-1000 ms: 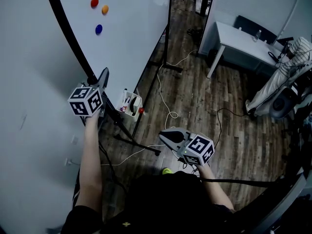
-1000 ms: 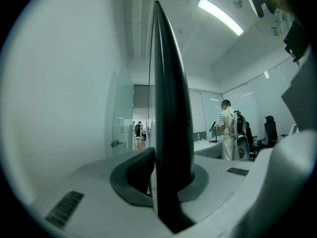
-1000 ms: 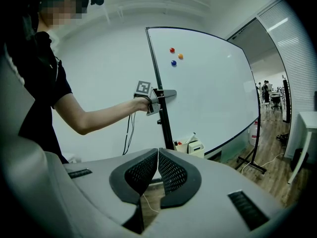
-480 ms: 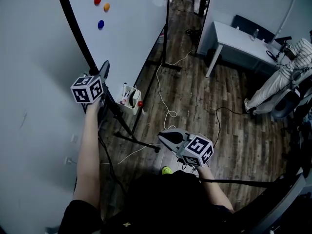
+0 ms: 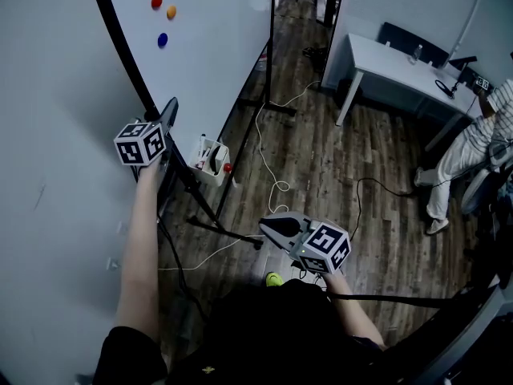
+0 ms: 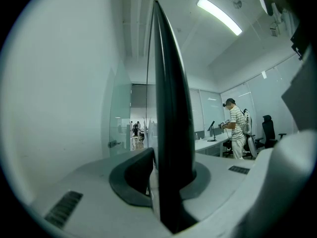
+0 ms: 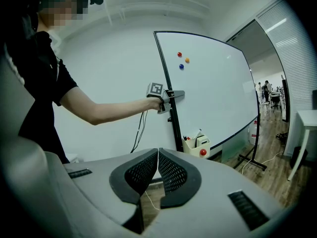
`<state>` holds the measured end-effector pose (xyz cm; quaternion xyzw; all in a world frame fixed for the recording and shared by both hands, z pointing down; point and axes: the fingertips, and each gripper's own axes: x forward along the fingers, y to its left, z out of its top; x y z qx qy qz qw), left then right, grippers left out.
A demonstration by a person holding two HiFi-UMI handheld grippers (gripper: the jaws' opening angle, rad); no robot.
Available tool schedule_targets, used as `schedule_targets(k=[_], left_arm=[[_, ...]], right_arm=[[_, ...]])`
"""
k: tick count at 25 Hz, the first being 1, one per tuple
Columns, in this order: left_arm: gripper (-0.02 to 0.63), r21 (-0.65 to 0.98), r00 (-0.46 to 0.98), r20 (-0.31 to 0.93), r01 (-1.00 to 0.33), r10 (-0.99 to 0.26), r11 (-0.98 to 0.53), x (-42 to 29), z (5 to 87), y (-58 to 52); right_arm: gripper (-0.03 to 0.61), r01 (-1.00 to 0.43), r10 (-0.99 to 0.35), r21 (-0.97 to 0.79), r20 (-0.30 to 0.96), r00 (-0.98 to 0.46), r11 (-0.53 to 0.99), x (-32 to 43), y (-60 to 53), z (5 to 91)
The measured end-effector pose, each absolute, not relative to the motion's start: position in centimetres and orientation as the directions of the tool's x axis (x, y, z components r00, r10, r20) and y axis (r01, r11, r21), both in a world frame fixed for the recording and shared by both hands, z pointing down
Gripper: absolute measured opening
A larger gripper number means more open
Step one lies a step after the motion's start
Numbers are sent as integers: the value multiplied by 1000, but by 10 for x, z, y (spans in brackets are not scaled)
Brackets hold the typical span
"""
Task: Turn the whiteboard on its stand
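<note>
Nearest: right gripper (image 7: 158,151) hung low by the operator's waist, jaws closed pad to pad with nothing in them. In the head view its hand was mostly under the marker cube. A green object (image 5: 274,280) on the floor below it was half cut off by the operator's dark shirt, so I couldn't ID it.

Next: left gripper (image 5: 171,109) was out at arm's length, held level on the near vertical edge of the whiteboard (image 5: 216,38). The black frame (image 6: 168,108) ran straight up between the jaws. The jaws had just been opening. A thin pale gap showed between the left pad (image 6: 133,175) and the frame, so no clamp on that side. The right pad was hidden behind the frame. I read it as slack, with the frame inside the jaws but not pinched.

The whiteboard stood upright on its stand (image 5: 228,234), close along the white wall. Its top edge was out of the head view. A cream pen caddy (image 5: 211,160) sat at the lower edge near the gripped corner, with a red ball (image 5: 228,168) on its side. The caddy's contents were too small to make out. A red magnet (image 5: 156,1), an orange magnet (image 5: 171,11) and a blue magnet (image 5: 163,39) were on the board face.

Farther out: a white cable (image 5: 268,163) snaked over the wood floor past the stand's far foot. Beyond that was a white worktop (image 5: 393,62). A person in a striped shirt (image 5: 473,147) was at the right edge, partly cut off.
</note>
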<state>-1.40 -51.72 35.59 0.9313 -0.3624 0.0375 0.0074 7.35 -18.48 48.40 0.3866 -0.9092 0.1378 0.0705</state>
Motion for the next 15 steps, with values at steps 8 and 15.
schedule_targets(k=[8,15], left_arm=[[48,2,726,78,-685,-683,-729,-16,354,-514],[44,39,711,76,-703,-699,-710,-16,349,-512]], right_arm=[[2,-718,-676,-196,243,-695,668,75,-176,480],[2,-712,-663,-209,262,-702,671,70,-172,482]])
